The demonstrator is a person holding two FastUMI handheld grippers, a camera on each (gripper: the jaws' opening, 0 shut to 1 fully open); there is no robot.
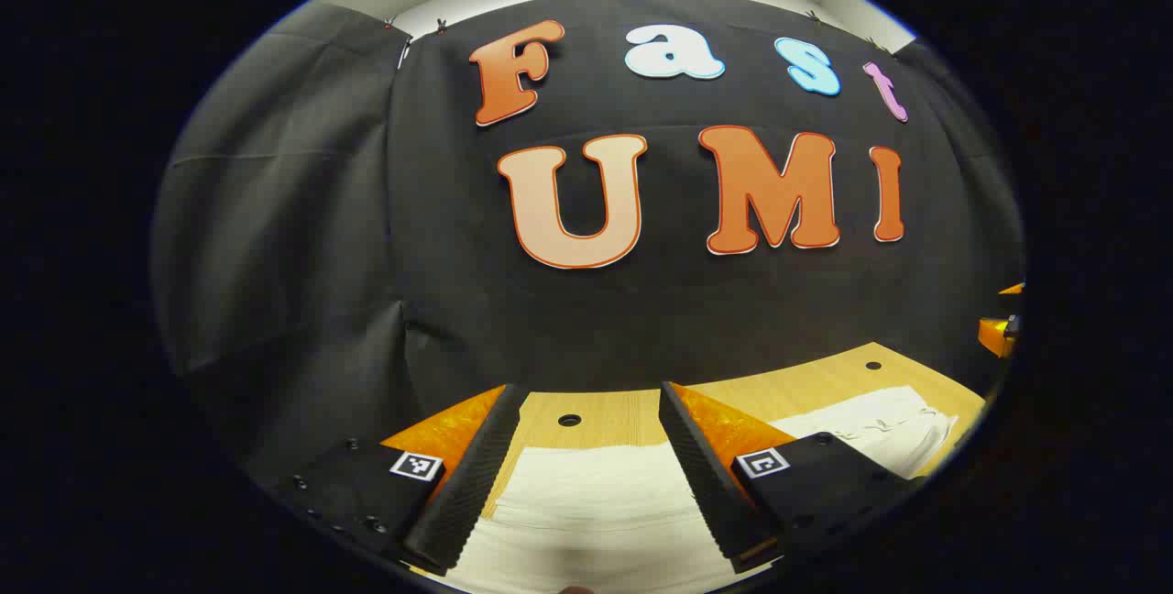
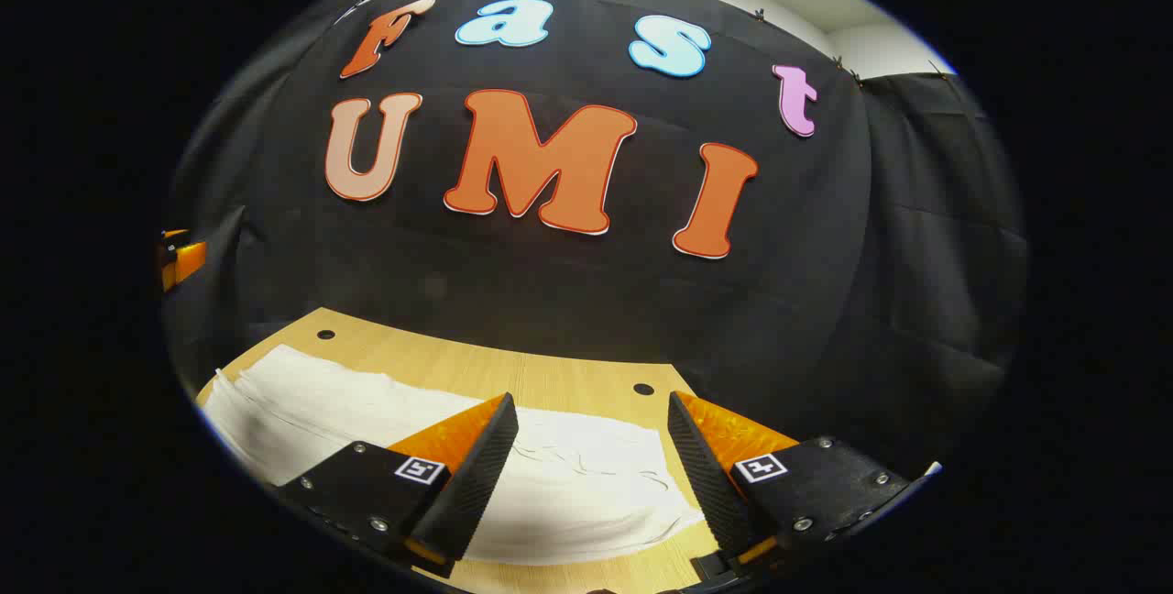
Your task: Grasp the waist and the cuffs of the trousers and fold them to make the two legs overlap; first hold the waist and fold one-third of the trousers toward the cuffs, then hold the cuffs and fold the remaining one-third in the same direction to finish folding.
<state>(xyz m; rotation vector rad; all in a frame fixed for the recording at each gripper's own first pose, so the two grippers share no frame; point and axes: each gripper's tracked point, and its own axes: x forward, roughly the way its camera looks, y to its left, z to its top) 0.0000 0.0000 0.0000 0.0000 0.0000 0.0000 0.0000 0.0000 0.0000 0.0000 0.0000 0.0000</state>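
The white trousers [image 1: 596,502] lie flat on the wooden bench [image 1: 605,415], spread out under and between the fingers of both grippers. The left gripper [image 1: 582,475] has its fingers wide apart with nothing held, and the cloth shows in the gap between them. The right gripper [image 2: 591,475] is the same, fingers apart over the trousers [image 2: 559,475]. The first fold looks not yet begun. Next, each gripper should drop and pinch an end. No boxes or bins are here
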